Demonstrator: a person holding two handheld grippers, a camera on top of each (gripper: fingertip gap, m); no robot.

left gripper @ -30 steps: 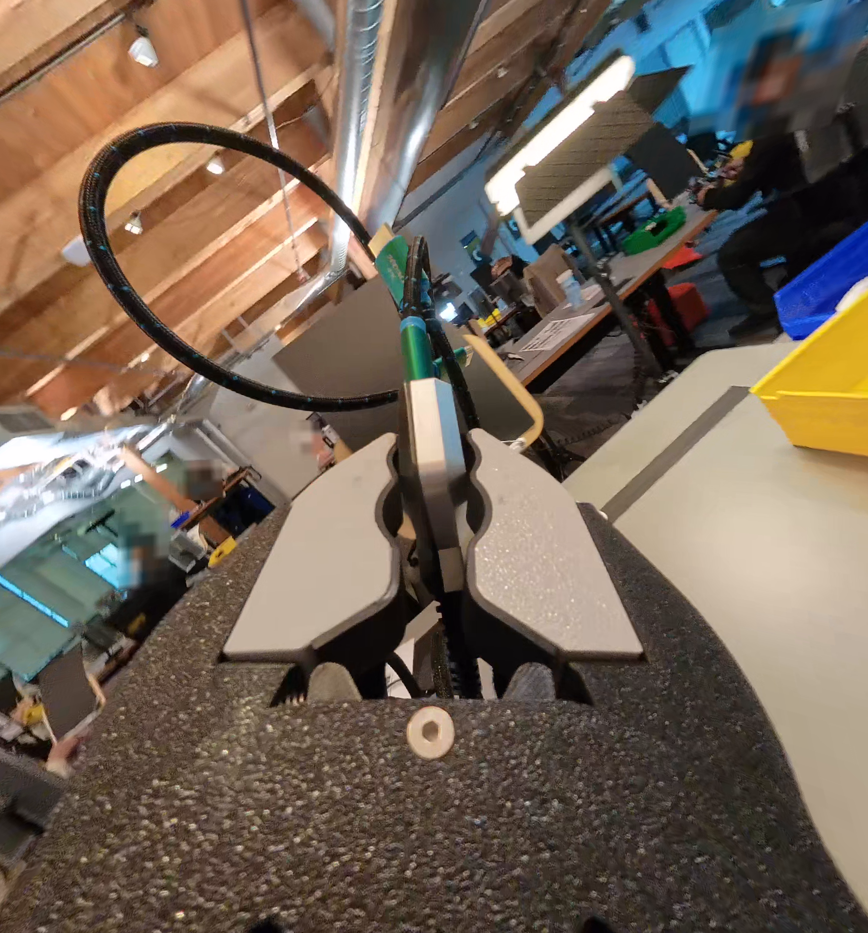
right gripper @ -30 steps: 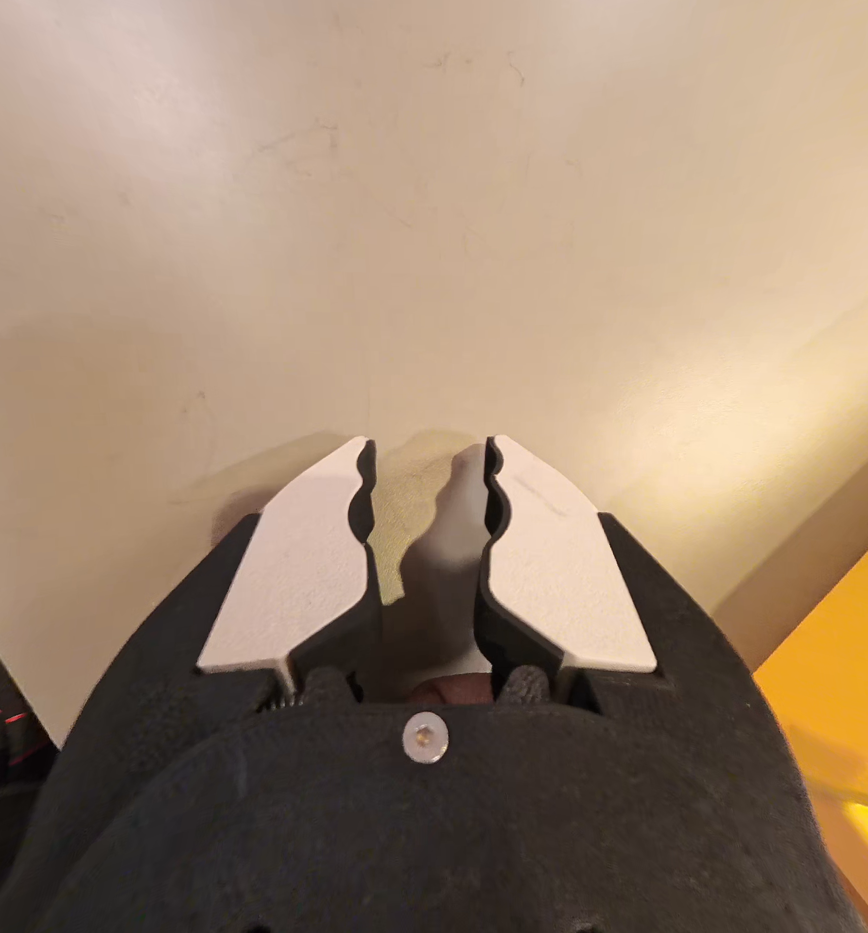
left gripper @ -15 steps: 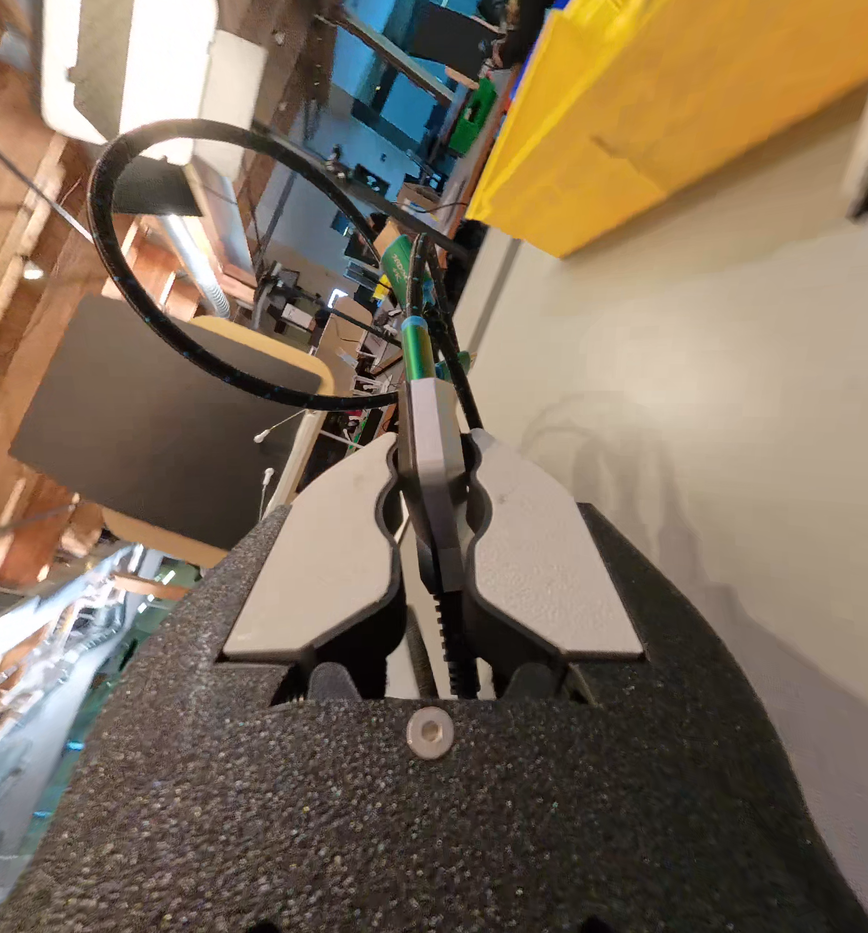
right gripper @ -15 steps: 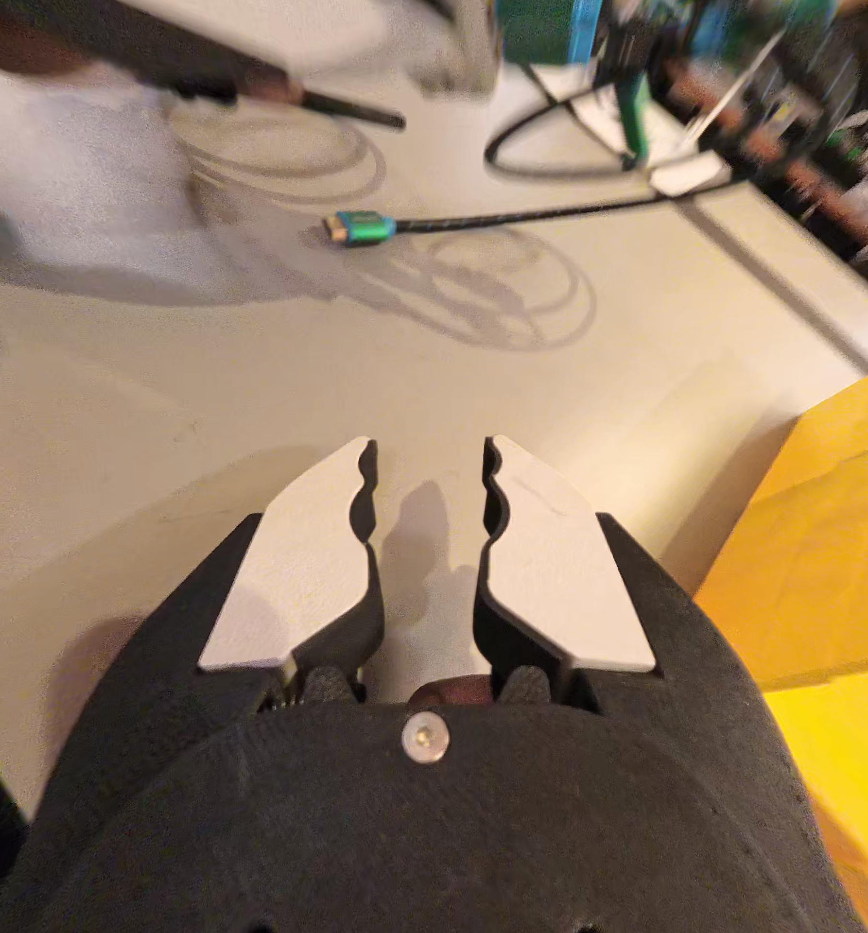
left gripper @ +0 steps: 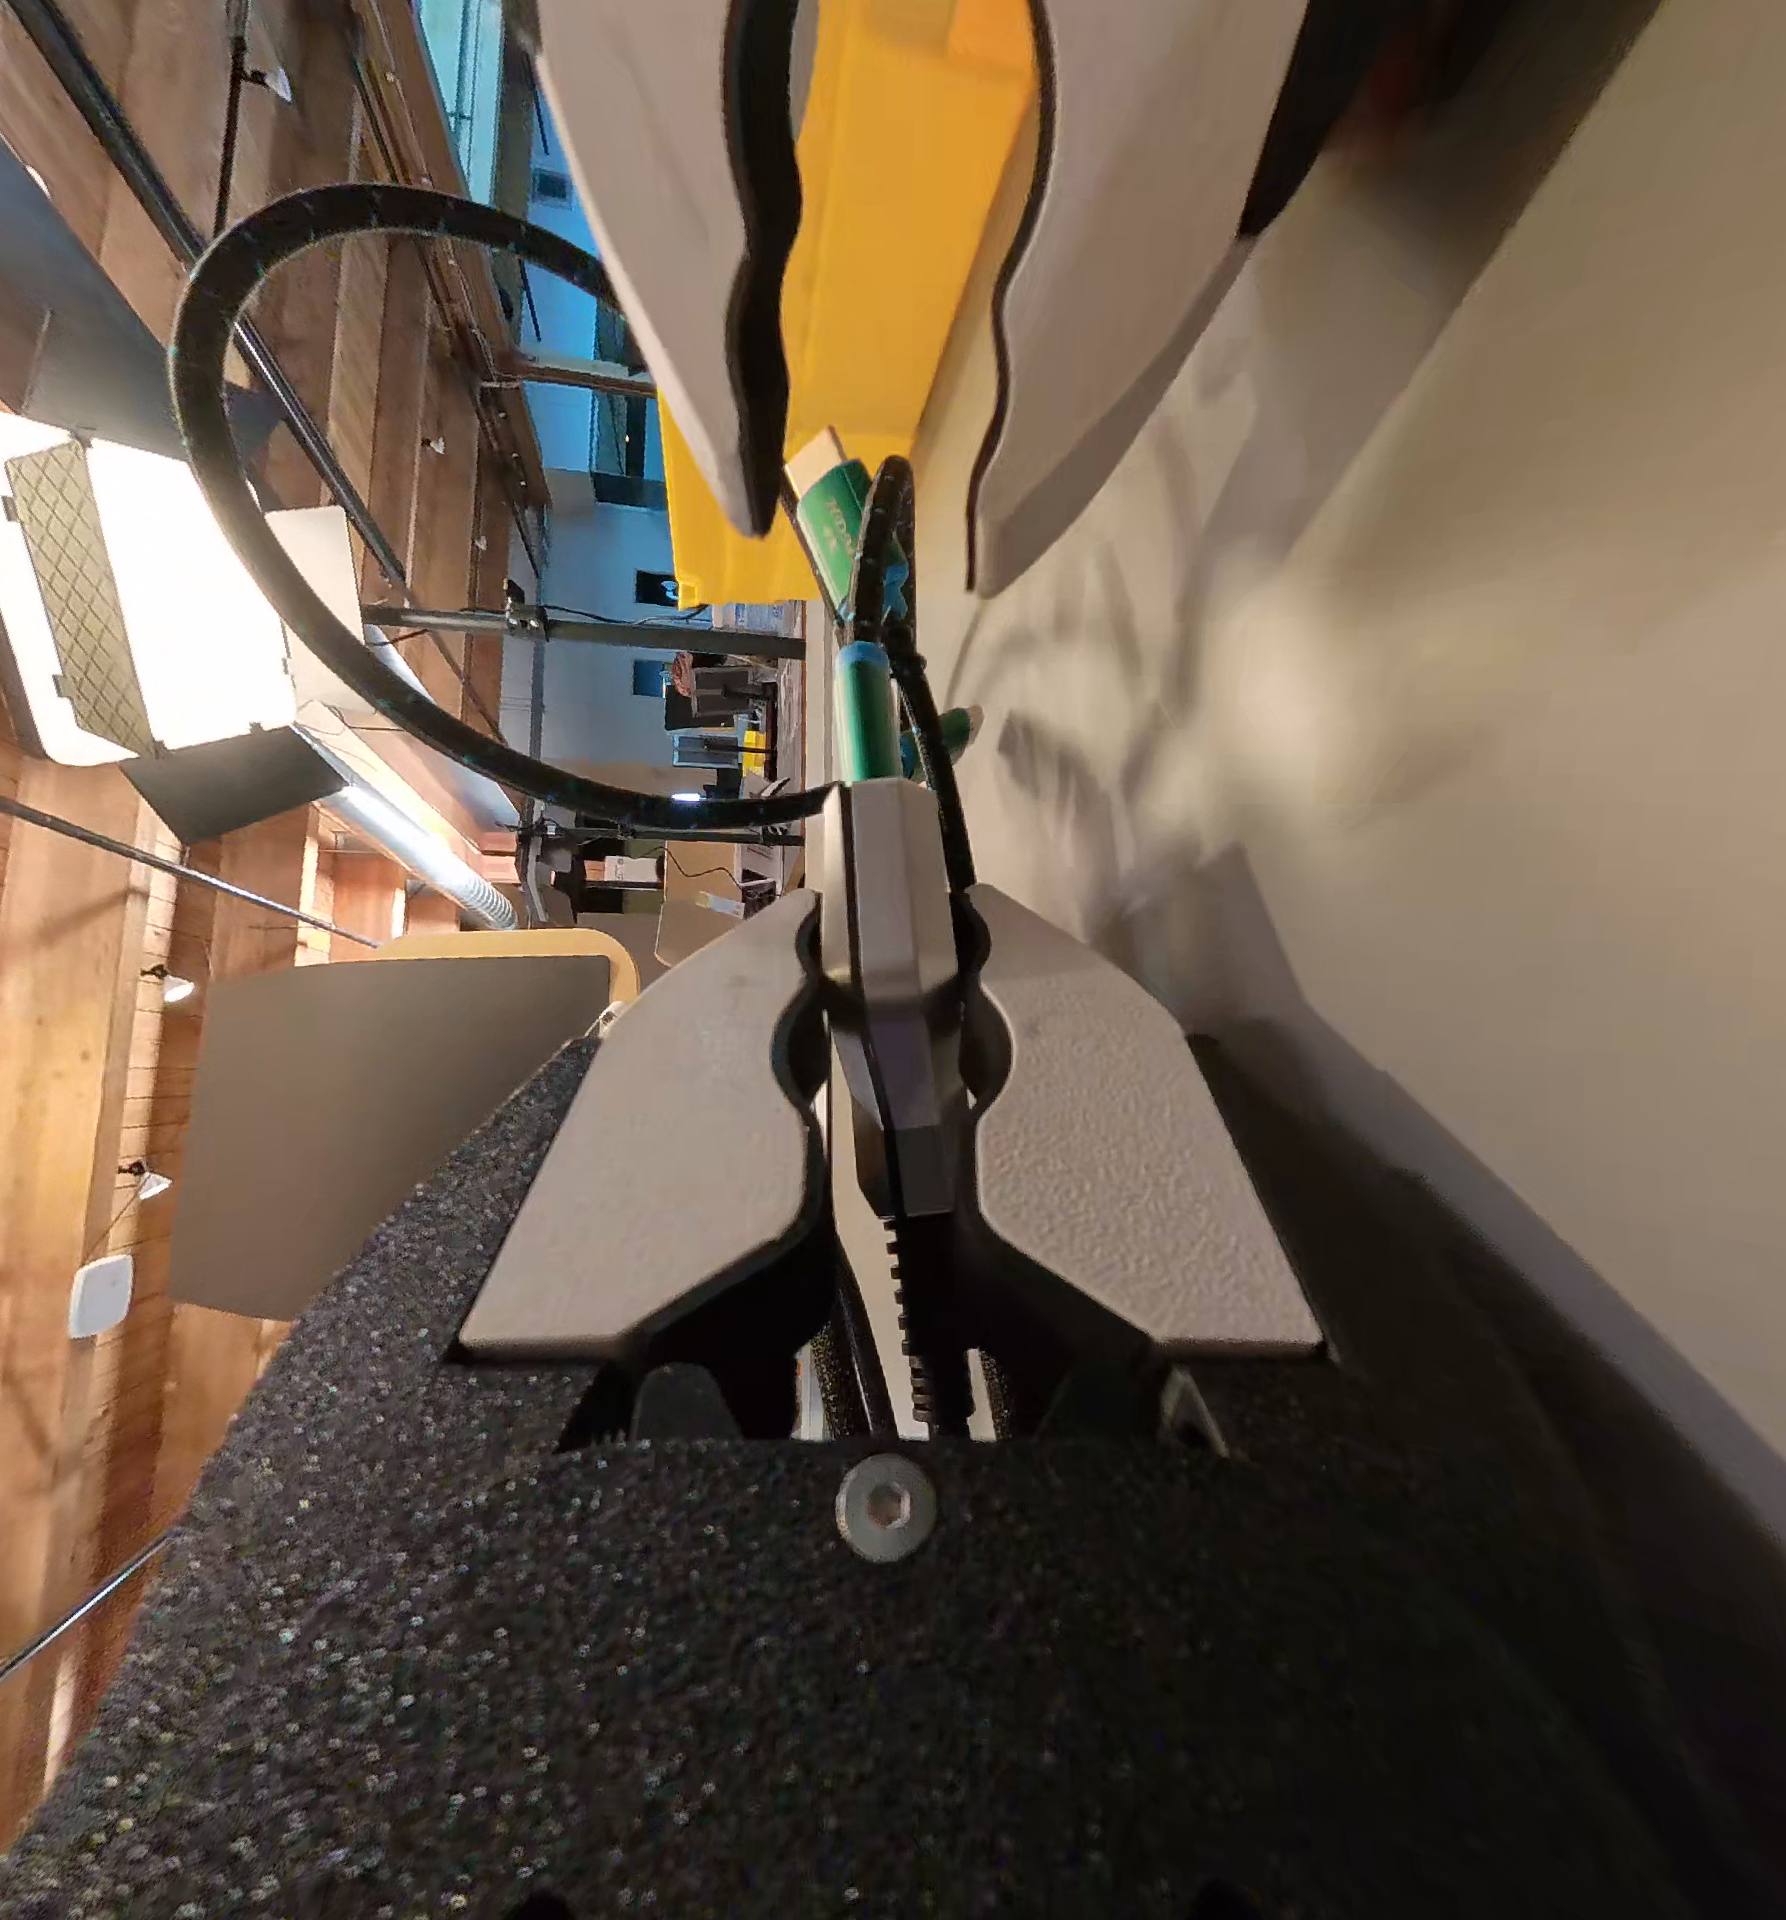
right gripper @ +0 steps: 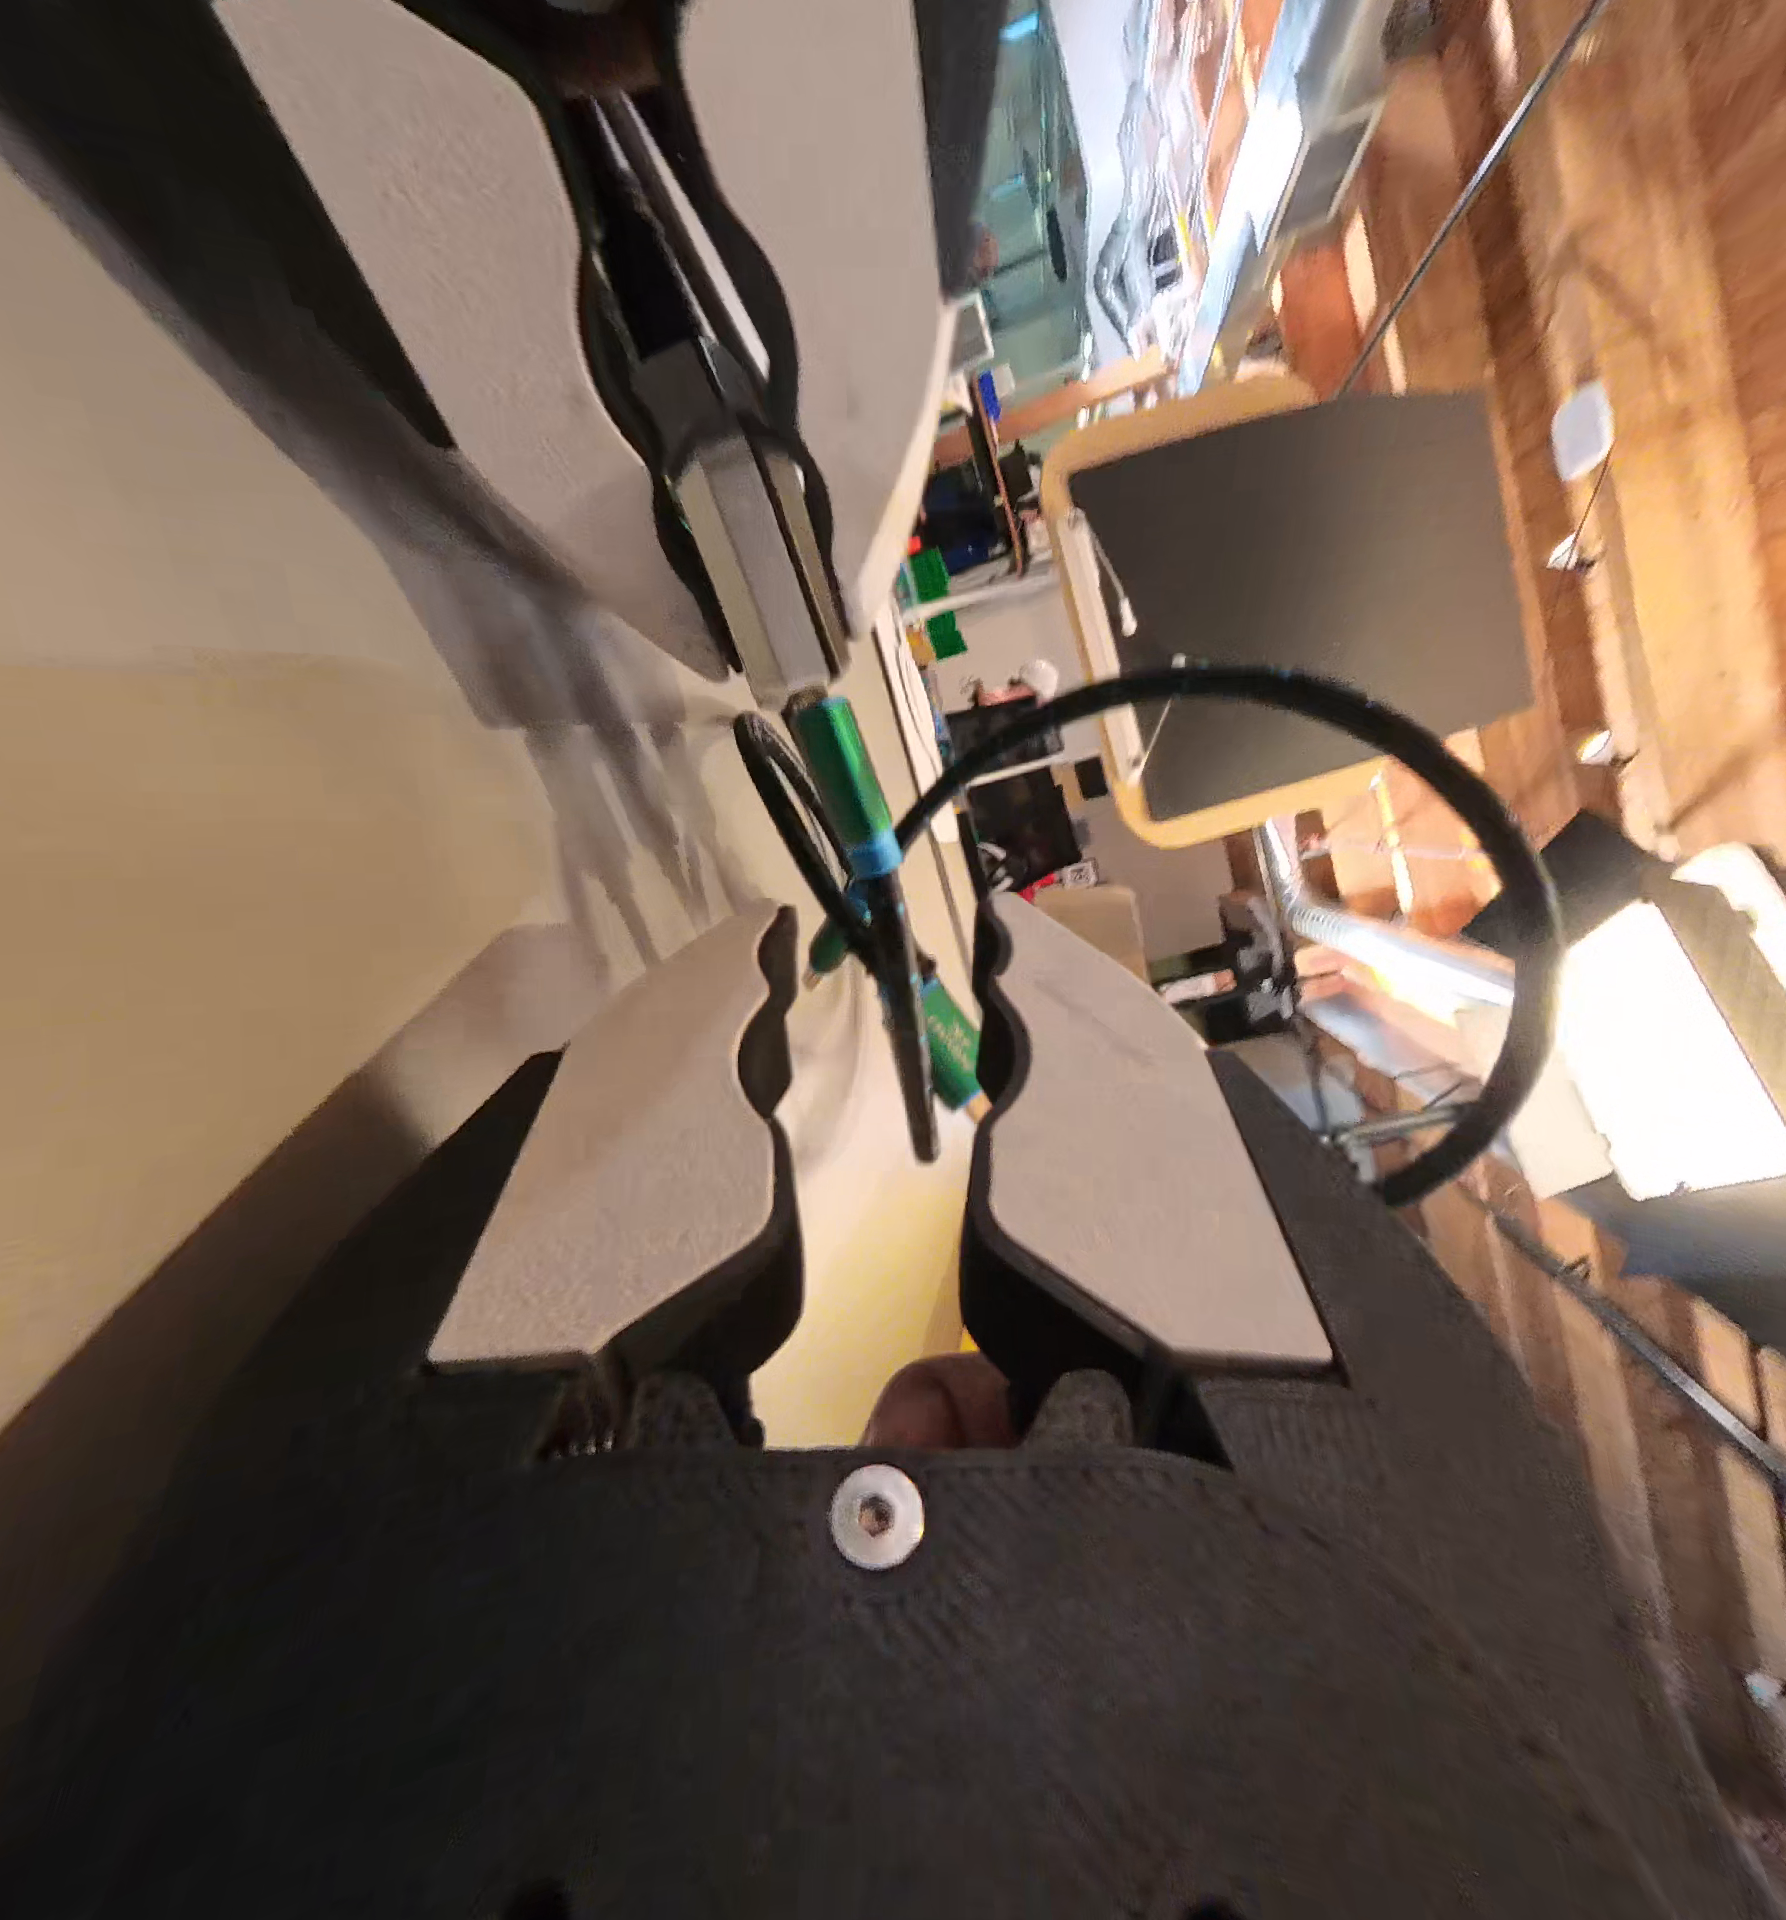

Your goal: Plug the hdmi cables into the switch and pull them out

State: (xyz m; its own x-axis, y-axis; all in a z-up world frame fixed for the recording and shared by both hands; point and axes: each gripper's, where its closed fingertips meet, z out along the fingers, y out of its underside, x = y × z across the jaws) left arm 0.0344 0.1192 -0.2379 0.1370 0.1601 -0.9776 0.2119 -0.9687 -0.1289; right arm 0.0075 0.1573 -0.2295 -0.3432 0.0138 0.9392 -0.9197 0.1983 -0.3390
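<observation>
Blurred table [left gripper: 1491, 520]; left claw [left gripper: 894, 997] hiding switch [left gripper: 884, 935]

No writing can be read.

A free green plug [right gripper: 946, 1044] and black cable [right gripper: 1284, 707] hang between the right gripper's [right gripper: 884, 1023] parted fingers, blocking the gap

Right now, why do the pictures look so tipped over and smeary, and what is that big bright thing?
Left wrist view: tipped sideways, the beige tabletop smeared with blurred shadows, while the left tool stays sharp. Right wrist view: also tipped, blurry toward the top, and the white rectangular lamp panel glares brightly behind the looping black braided cable.
</observation>
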